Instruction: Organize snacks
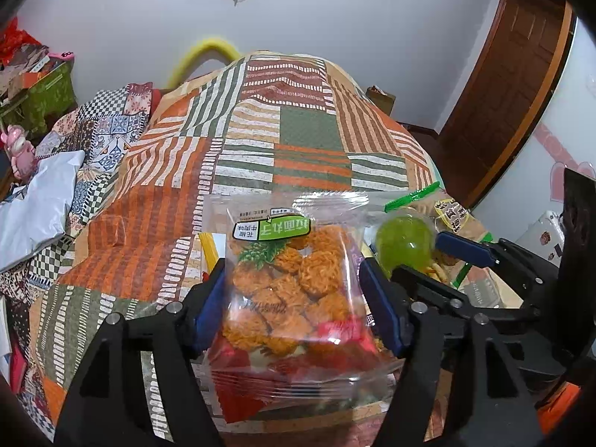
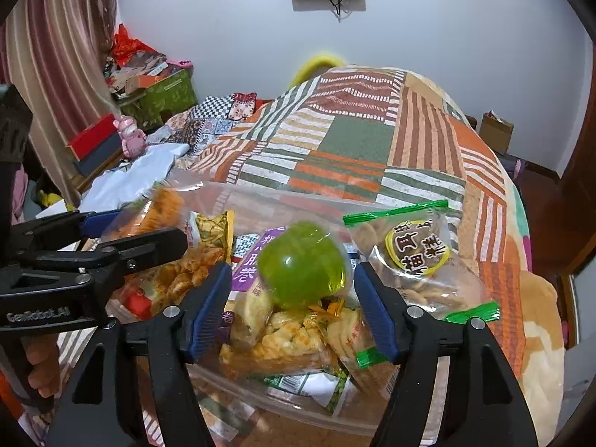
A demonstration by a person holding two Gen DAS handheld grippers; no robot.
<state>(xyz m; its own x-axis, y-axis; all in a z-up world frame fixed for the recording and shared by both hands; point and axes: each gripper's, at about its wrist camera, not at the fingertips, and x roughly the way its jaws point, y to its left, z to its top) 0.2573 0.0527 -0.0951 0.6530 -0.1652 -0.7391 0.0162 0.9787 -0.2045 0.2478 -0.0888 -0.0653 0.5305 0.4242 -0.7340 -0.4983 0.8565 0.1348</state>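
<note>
Both grippers stood over a clear tub (image 2: 298,419) of snacks on the quilted bed (image 1: 309,130).

Left gripper (image 1: 298,307): jaws parted, a clear bag (image 1: 294,290) of orange noodle balls between the blue pads. Bag film bulged toward both pads; whether they pressed it or had let go, I could not tell.

Right gripper (image 2: 292,307): jaws parted either side of a green jelly ball (image 2: 301,264) lying on top of the heap in the tub. A gap showed on each side, so nothing was held.

Handling, as judged: bag light, crinkly, slippery, contents brittle (crumbs likely if squeezed); better taken by the sealed edge or lightly across the middle. Ball smooth, round, probably soft and apt to squirt out; grip across its widest part.

Hard to read: tub's near rim cut off by the fingers, lower packets buried, cracker pack (image 2: 413,260) half draped over the rim, labels upside down.
</note>
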